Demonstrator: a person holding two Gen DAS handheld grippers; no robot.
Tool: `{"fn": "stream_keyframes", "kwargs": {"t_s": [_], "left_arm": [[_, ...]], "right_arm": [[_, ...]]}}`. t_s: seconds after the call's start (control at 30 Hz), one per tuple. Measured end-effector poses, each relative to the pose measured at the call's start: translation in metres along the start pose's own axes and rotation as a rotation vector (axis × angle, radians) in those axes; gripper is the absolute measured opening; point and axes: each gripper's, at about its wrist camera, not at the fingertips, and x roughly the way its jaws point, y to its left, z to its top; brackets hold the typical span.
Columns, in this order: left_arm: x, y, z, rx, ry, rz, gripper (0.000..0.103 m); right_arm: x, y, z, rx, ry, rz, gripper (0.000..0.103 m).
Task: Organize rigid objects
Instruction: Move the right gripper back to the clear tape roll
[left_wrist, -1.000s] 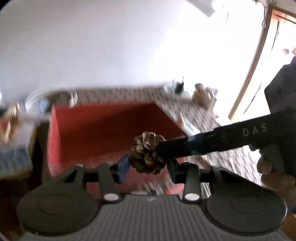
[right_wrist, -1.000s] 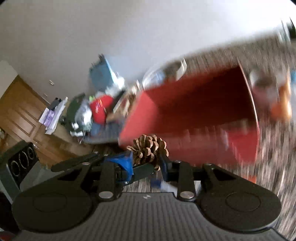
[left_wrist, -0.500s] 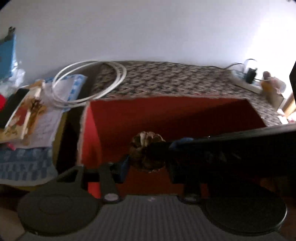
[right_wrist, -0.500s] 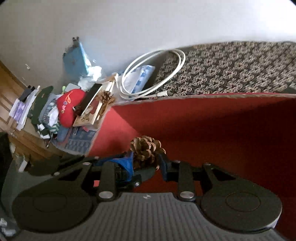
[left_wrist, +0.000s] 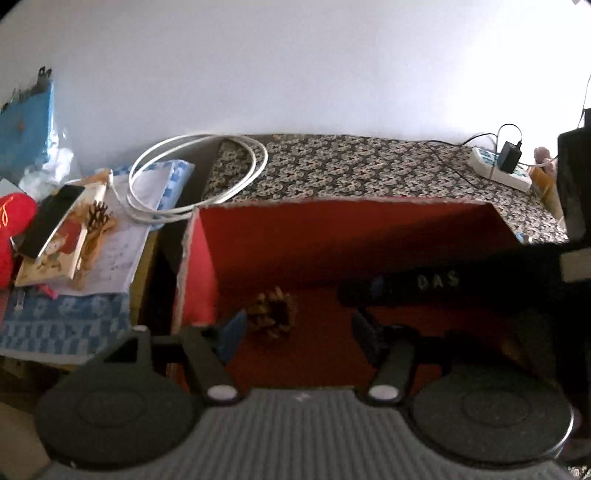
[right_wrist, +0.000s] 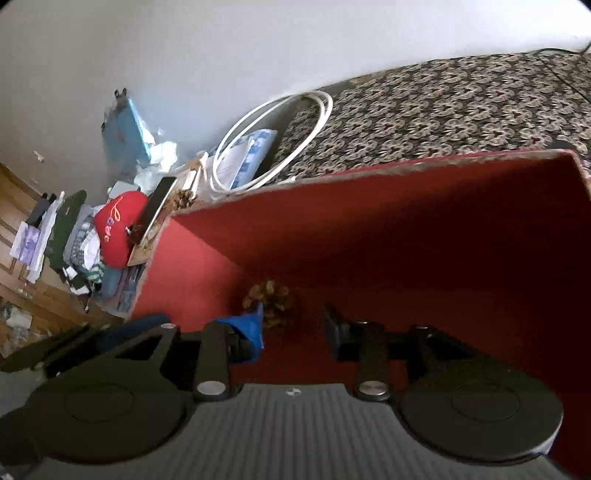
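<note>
One pine cone (left_wrist: 272, 311), lower centre inside red box (left_wrist: 332, 236): light, stiff, brittle-scaled, best pinched across its body; both grippers' fingers opening, holding nothing.

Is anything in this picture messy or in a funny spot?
Yes. The white cable hangs in a loose coil, half on the patterned cloth and half over the gap beside it. Left of the red box, a phone lies slanted on a heap of books and papers. The pine cone sits in the box's corner, which looks fine.

A lived-in home room: piled clothes (right_wrist: 77, 240), patterned tablecloth (left_wrist: 369, 166), wooden door (right_wrist: 14, 206).
</note>
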Motion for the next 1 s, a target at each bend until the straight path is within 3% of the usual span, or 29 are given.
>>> {"fn": "stream_keyframes", "kwargs": {"t_s": [0.1,0.3,0.6,0.83,1.0], "left_arm": [[-0.01,-0.006,-0.002,-0.012,-0.008,-0.011,0.065],[-0.046,-0.013,-0.005,0.013,-0.045,0.008,0.066],[-0.119,-0.013,-0.046,0.059,-0.156,0.013,0.068],[-0.116,-0.022,-0.1,0.108,-0.061,-0.08,0.068],[-0.094,-0.039,-0.142,0.148,0.06,-0.195,0.068]], "right_arm": [[-0.004,-0.007,-0.001,0.017,0.006,-0.044,0.021],[-0.027,-0.011,-0.012,-0.016,-0.074,-0.111,0.021],[-0.112,0.012,-0.077,-0.156,-0.266,-0.015,0.021],[-0.132,0.006,-0.123,-0.143,-0.264,-0.007,0.021],[-0.125,-0.01,-0.159,-0.088,-0.183,-0.022,0.022]]}}
